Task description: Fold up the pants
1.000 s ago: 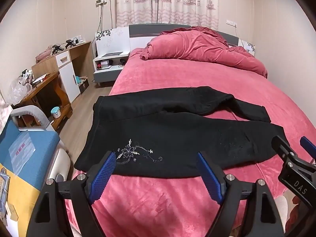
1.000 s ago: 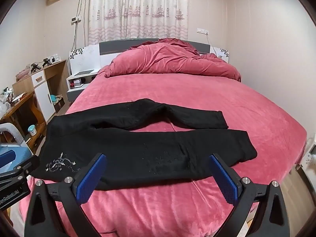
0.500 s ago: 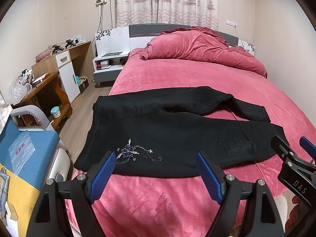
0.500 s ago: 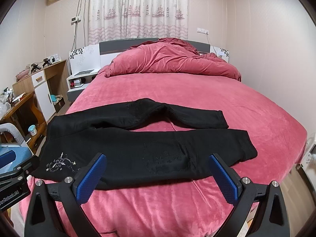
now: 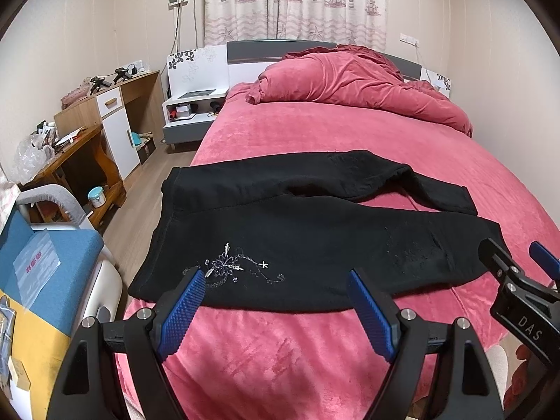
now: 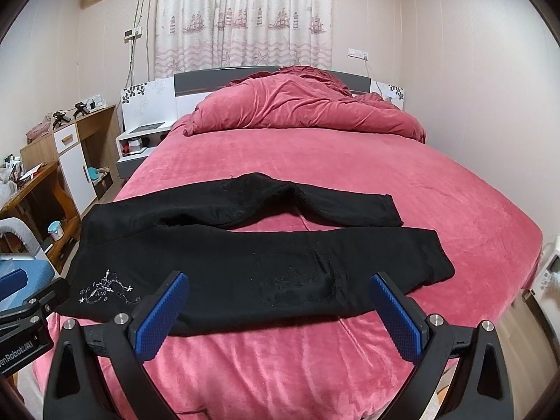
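Almost nothing has shifted since a second ago: both grippers hover at the foot of the bed as before, and the cloth lies unchanged. At six o'clock in each wrist view, the left gripper (image 5: 276, 295) and the right gripper (image 6: 280, 299) stand spread wide, gripping nothing. Just beyond them the black pants (image 5: 297, 231) lie flat across the red bedspread (image 5: 350, 133), waistband toward nine o'clock, cuffs toward three, legs splayed apart. To fold well, each gripper should probably pinch the far leg's edge, one near the waistband, one near the cuff, and draw it evenly over the near leg. At twelve o'clock lies the bunched duvet (image 6: 297, 108).
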### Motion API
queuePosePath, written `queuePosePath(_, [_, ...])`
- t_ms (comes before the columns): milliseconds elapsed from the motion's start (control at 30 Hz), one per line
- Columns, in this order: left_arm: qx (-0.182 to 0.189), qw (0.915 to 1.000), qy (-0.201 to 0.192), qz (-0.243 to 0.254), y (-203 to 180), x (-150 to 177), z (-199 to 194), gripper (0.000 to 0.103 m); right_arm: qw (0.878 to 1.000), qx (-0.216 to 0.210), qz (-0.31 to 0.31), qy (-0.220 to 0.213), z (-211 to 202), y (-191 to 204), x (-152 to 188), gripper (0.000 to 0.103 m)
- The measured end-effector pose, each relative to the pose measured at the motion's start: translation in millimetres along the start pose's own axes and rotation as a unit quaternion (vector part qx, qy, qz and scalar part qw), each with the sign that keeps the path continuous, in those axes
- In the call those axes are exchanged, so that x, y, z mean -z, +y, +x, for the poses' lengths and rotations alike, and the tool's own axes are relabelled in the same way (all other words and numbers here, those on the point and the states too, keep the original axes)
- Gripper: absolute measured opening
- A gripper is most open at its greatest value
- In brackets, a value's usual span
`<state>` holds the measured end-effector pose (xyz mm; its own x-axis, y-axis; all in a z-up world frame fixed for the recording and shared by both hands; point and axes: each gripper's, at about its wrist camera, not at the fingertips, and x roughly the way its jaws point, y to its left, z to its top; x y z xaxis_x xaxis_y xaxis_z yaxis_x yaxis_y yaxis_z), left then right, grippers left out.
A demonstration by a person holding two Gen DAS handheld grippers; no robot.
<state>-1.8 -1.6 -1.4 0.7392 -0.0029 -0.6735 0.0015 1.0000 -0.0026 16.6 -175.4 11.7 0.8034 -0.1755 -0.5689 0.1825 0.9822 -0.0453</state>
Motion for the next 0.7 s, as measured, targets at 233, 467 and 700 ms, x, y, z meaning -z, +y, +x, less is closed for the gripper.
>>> queuePosePath(233, [0.0, 1.0, 0.002, 0.0, -0.3, 0.4, 0.5, 0.084, 1.0, 0.001, 0.002, 0.005, 3.5, -1.6, 0.3, 0.103])
queuePosePath(467, [0.002, 1.0, 0.004, 0.006, -3.3, 1.6, 2.0, 0.085, 1.0, 0.002, 0.001, 0.006, 5.6, -0.6, 0.9, 0.103])
queuePosePath(700, [0.001, 0.9999, 0.009, 0.007, -5.4, 2.5, 4.6, 0.085, 1.0, 0.002, 0.004, 0.009, 7.9, -1.7, 2.6, 0.103])
